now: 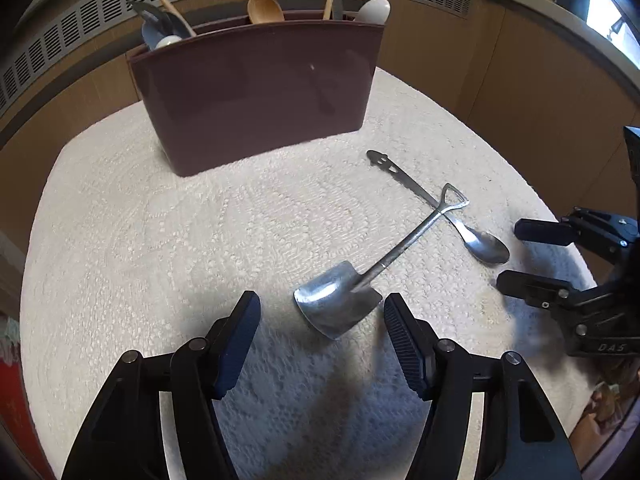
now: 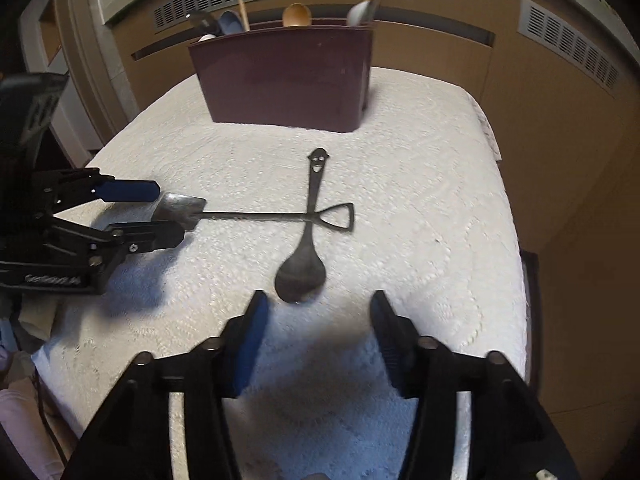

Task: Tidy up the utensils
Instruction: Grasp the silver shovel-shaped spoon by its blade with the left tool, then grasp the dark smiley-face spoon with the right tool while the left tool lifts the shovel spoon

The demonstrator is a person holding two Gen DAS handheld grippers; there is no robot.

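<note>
**Two Utensils Left to Stow: Both Jaws Staged for Pickup**

While two metal utensils lie crossed on the table [image 1: 140, 240], I hold one pair of jaws at each. The shovel-shaped spoon [image 1: 340, 304] rests on top, its shaft crossing the handle of the smiley-handled spoon [image 1: 486, 246], so it is probably the piece to lift first; taking the lower one first could drag the upper one along.

My left gripper [image 1: 322, 330] points steeply down at the shovel blade. Its jaws stand about half open and hold nothing; in the right wrist view the blade sits between them, with no pad pressing on it.

My right gripper [image 2: 318, 322] tilts down likewise, just short of the smiley-handled spoon's bowl. Its jaws are also about half open and empty.

At the far side of the table stands the brown utensil holder [image 1: 256, 92], upright, with wooden and white spoons already sticking out of its top. I judge it to be the destination for both remaining pieces.
</note>
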